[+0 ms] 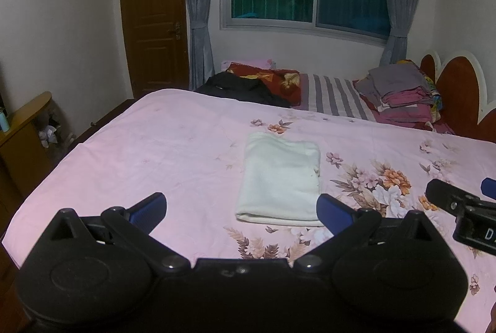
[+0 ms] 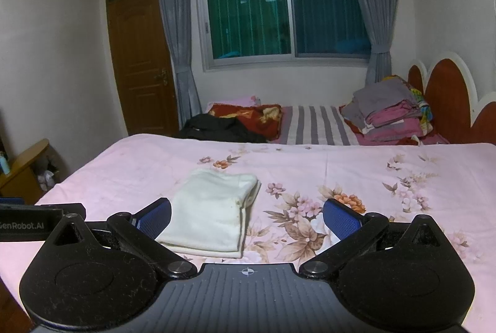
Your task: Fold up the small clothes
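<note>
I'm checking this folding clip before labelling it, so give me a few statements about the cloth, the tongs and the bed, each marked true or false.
1. The white cloth lies folded on the pink floral bedsheet. True.
2. The left tongs are clamped on the cloth. False: they are open and hold nothing.
3. The right tongs are open. True.
4. The stack of folded clothes sits by the door. False: it sits by the headboard.

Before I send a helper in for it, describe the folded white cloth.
Start at the pink floral bedspread. The white cloth lies folded flat near its front edge, just ahead of both open grippers. It is the only plain white piece; the other clothes are piled by the headboard.
</note>
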Demonstrator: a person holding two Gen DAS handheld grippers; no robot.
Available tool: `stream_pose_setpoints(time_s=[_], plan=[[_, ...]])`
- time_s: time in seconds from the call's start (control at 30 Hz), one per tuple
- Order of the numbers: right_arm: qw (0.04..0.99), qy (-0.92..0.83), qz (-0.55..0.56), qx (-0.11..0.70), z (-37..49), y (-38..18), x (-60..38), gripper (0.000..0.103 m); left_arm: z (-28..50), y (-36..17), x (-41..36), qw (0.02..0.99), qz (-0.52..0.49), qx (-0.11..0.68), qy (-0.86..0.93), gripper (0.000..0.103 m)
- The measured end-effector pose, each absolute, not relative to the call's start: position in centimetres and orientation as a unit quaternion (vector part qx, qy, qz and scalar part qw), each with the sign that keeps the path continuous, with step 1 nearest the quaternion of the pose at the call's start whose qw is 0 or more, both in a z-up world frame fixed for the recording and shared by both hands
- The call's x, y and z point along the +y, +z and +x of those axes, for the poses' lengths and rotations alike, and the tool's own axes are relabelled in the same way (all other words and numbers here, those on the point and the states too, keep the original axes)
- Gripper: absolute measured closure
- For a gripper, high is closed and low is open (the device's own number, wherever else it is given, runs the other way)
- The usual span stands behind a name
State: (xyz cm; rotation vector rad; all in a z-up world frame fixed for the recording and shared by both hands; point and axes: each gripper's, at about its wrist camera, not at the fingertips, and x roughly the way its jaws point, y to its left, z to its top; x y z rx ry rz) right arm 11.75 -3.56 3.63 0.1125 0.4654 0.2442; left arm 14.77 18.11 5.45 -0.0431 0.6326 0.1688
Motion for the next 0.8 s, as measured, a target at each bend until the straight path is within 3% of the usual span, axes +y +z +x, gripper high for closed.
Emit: stream_pose_setpoints(time_s=[0.8], plan=[[0.964,0.124,0.052,0.231,12.03,3.66,-3.26,0.0,14.26,5.85,17.56,0.954,0.002,0.292,0.074,0.003]])
